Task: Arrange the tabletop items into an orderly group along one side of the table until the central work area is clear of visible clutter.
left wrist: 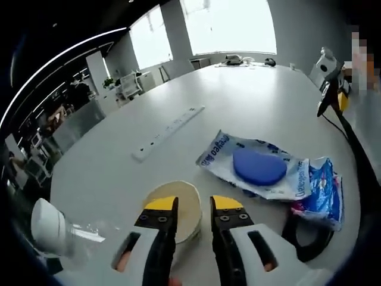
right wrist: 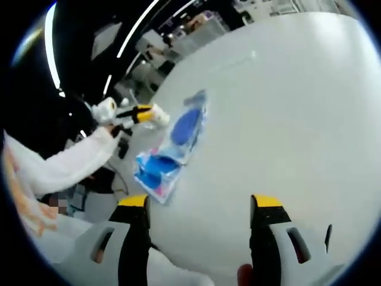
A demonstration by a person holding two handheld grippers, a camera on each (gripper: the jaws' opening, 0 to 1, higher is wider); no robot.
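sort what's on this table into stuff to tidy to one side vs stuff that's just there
To tidy:
- round cream disc, just ahead of the left gripper
- blue disc lying on a white printed packet
- blue packet beside it

Just there:
- white power strip running across the table
- black cable along the edge
- office desks beyond

The large pale grey table (left wrist: 256,101) looked smooth and matt. The blue-printed plastic packet (left wrist: 256,164) was crinkled and glossy. The round beige disc (left wrist: 186,205) appeared dull and smooth.
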